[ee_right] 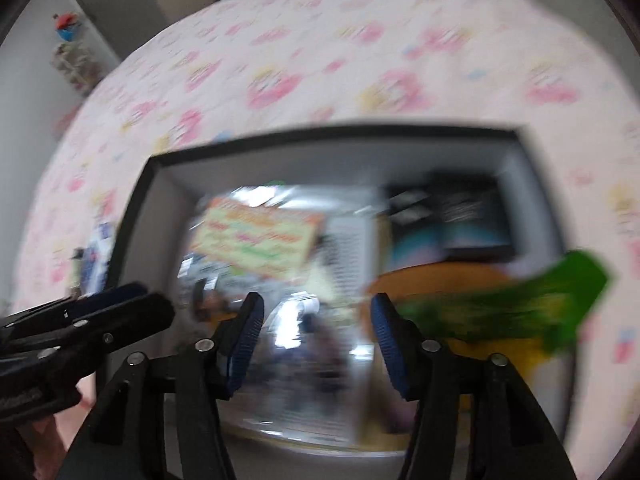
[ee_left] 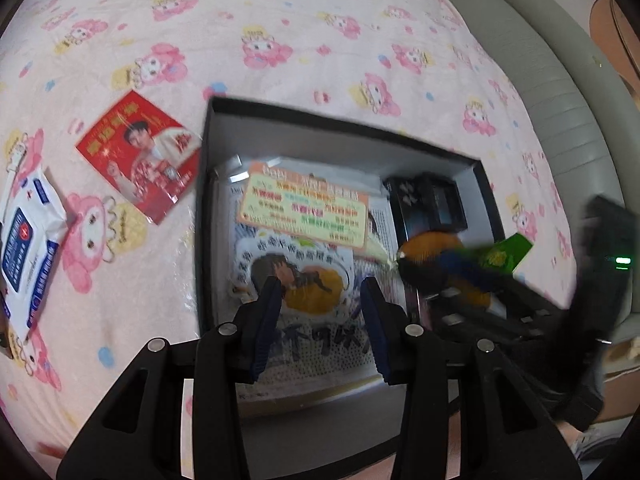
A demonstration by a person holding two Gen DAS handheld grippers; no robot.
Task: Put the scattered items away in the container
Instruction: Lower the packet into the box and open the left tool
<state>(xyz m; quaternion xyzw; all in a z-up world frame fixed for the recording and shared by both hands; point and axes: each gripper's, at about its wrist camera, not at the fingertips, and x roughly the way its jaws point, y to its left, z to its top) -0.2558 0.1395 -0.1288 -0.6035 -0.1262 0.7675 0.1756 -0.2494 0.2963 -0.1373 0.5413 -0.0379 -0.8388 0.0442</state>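
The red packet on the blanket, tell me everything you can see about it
The red packet is a flat, glossy, plastic-looking sachet, printed with a person in pale clothing and gold lettering too blurred to read. It looks sealed and lies flat but skewed on the pink cartoon blanket, outside the black box, just off its left wall. Whether it touches the wall is unclear. A white and blue wipes pack lies apart to its left. Neither gripper touches it.

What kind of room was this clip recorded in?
Most likely a bedroom: the black box sits on a bed-like surface under a pink cartoon-print blanket, with a grey padded edge, perhaps a headboard, alongside.
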